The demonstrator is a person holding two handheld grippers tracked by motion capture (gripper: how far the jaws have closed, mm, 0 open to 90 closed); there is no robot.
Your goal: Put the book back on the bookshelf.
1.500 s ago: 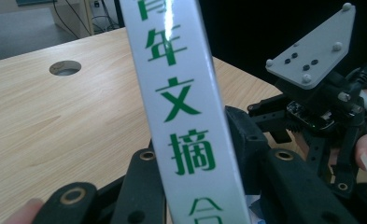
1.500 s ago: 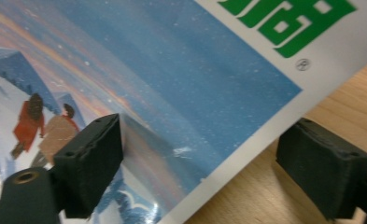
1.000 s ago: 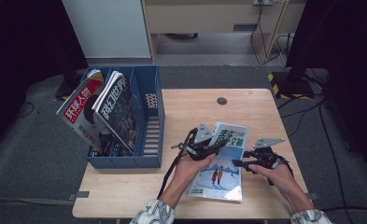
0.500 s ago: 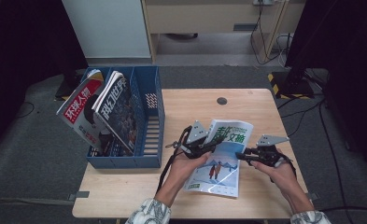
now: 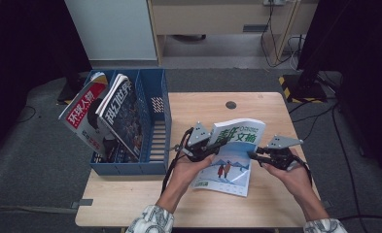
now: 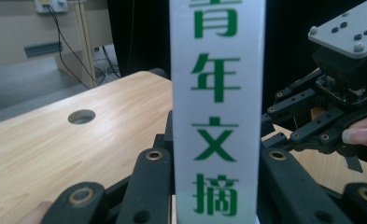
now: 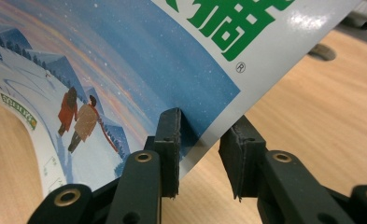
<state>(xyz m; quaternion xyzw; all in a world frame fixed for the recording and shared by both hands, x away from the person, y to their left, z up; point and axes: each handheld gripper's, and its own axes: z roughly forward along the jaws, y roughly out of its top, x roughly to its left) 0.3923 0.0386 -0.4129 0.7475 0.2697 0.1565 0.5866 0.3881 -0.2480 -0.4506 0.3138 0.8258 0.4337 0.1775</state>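
i have the magazine (image 5: 230,155) lifted off the wooden table (image 5: 256,104) at its far end, its near edge low over the tabletop, so it slants between my two hands near the middle of the table. the left gripper (image 5: 201,145) has the magazine by its spine side: in the left gripper view the white spine with green characters (image 6: 217,107) stands upright between the two black jaws, which press against it on both sides, a firm hold. the right gripper (image 5: 257,155) sits at the magazine's right edge; its jaws have just been closing, and in the right gripper view the cover's edge (image 7: 190,112) passes between them, the left pad touching the glossy cover while the right pad stands a little off the underside, so i cannot call that a full clamp. the cover shows a snowy scene with two small figures (one in red, one in tan). to the left stands the blue rack (image 5: 157,141), holding two other magazines (image 5: 106,116) leaning in its compartments, well apart from the one i hold. a round hole (image 5: 231,105) sits in the tabletop beyond it.
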